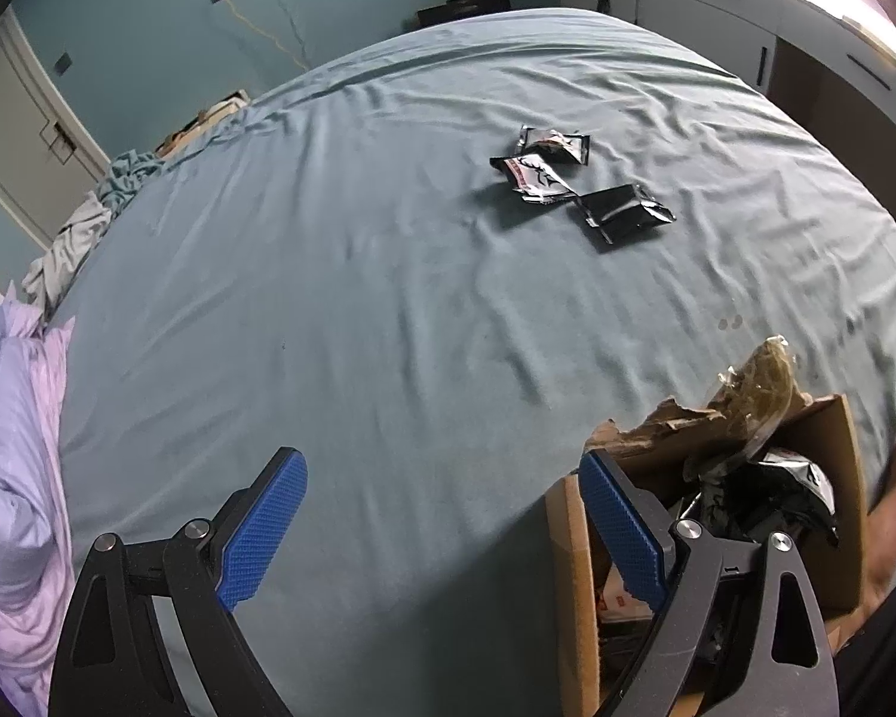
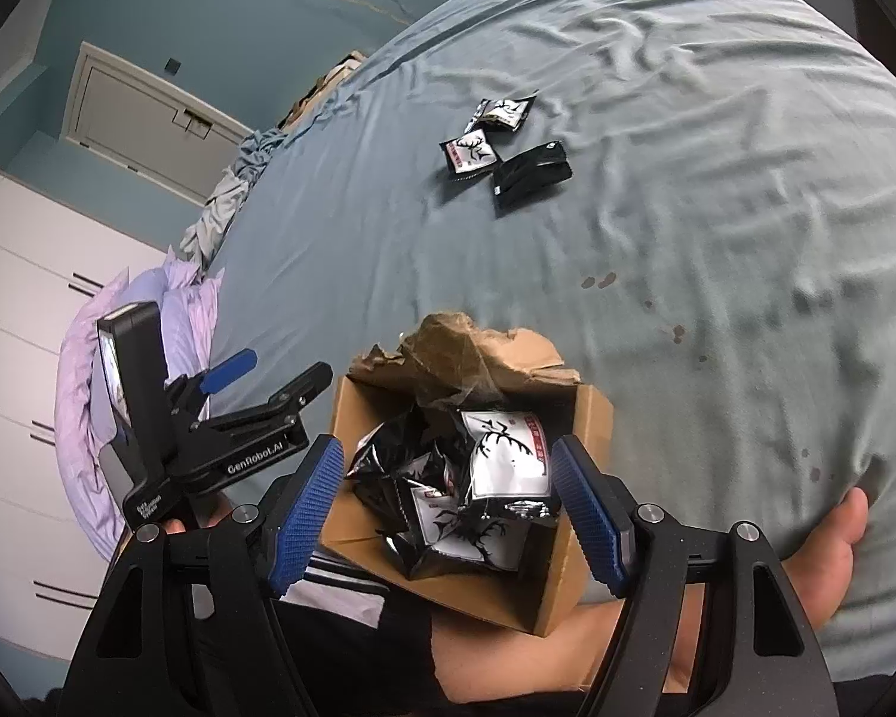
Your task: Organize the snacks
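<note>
An open cardboard box (image 2: 352,418) with torn flaps sits on the grey-blue bed sheet (image 2: 687,209), close to a person's leg. Several black-and-white snack packets (image 2: 508,460) are piled inside it. My right gripper (image 2: 445,448) hovers open over the box, its blue pads (image 2: 304,508) apart on either side of the pile and not pressing on anything. My left gripper (image 1: 442,460) is open over bare sheet just left of the box (image 1: 573,567), with nothing between its fingers. Three more packets (image 1: 567,179) lie together farther out on the bed, also seen in the right wrist view as packets (image 2: 502,143).
A lilac duvet (image 1: 12,448) is bunched at the bed's left edge, with crumpled clothes (image 1: 83,227) beyond it. White cupboards (image 1: 717,12) and a window stand at the far right, and a door (image 2: 143,119) at the left. A bare foot (image 2: 824,544) rests right of the box.
</note>
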